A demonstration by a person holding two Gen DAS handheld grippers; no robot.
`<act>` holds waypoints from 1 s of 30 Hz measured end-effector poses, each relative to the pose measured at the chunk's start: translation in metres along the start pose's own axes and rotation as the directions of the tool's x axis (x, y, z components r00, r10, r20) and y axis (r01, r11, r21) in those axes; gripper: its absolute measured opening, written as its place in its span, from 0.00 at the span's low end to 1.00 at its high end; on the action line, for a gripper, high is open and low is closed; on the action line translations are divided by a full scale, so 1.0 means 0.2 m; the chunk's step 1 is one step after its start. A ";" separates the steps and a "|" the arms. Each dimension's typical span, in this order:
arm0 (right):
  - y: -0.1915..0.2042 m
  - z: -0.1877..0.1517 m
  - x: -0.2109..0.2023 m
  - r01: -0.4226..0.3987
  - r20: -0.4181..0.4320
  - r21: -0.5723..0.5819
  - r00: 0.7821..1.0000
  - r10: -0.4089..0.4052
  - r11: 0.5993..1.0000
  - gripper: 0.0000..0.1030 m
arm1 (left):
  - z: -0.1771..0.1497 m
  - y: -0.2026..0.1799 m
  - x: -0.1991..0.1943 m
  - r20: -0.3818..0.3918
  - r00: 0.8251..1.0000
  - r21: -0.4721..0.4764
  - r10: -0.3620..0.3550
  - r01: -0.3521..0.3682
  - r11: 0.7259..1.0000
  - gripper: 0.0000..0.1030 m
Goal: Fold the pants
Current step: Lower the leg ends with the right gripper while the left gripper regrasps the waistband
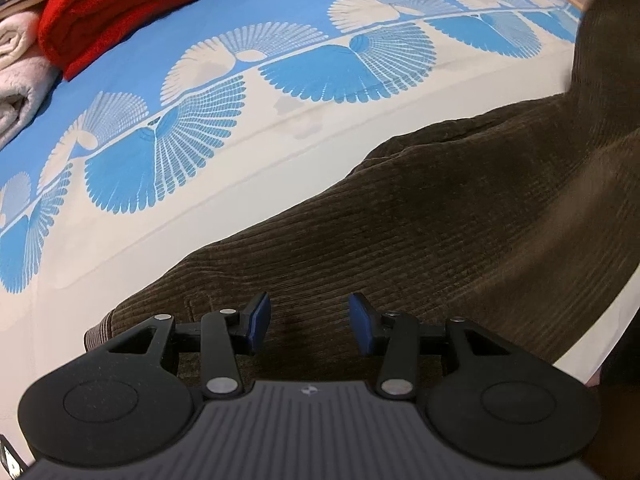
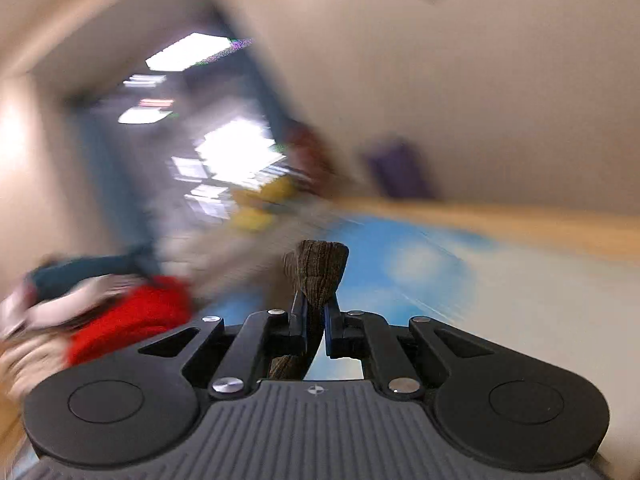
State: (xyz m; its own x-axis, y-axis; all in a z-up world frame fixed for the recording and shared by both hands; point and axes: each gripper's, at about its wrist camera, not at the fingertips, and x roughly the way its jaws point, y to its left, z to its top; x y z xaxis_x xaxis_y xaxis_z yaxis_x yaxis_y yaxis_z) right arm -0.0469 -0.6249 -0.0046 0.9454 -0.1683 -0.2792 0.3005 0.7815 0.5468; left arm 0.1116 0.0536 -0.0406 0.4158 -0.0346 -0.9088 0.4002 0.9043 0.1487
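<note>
Brown corduroy pants [image 1: 420,216] lie across a bed sheet with blue and white fan patterns [image 1: 280,68]. One part rises off the bed at the right edge of the left wrist view. My left gripper [image 1: 309,322] is open and empty, hovering just over the pants near their cuff end. My right gripper [image 2: 317,312] is shut on a fold of the brown pants [image 2: 320,272], which sticks up between the pads. It is held up in the air; the right wrist view is heavily motion-blurred.
A folded red garment [image 1: 132,4] and folded white towels [image 1: 20,72] sit at the far left of the bed. The red garment also shows blurred in the right wrist view [image 2: 132,316]. A wooden bed edge [image 2: 520,220] runs along the far side.
</note>
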 end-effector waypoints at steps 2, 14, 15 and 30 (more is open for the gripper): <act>-0.22 -0.07 0.05 0.199 -0.137 0.025 0.971 -0.194 0.980 0.07 | 0.00 0.00 0.00 0.000 1.000 -0.006 0.001 -0.001 1.000 0.47; -0.46 -0.23 0.04 0.527 -0.337 0.093 0.815 -0.471 0.845 0.07 | 0.01 -0.03 0.02 -0.013 1.000 0.009 0.002 -0.002 1.000 0.47; -0.45 -0.22 0.04 0.547 -0.339 0.081 0.801 -0.493 0.833 0.07 | 0.01 -0.02 0.02 -0.015 1.000 0.003 0.002 -0.002 1.000 0.48; -0.60 -0.33 0.11 0.709 -0.440 -0.018 0.628 -0.642 0.705 0.70 | -0.40 0.75 -0.05 -0.094 0.995 -0.452 0.010 -0.052 0.890 0.57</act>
State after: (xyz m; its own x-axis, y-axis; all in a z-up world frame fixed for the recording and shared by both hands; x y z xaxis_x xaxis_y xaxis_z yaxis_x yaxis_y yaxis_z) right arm -0.0703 -0.6827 -0.1276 0.3447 -0.3429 -0.8739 0.8800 0.4421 0.1736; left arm 0.1031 0.2225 -0.0410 0.3410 0.0148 -0.9399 -0.0344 0.9994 0.0032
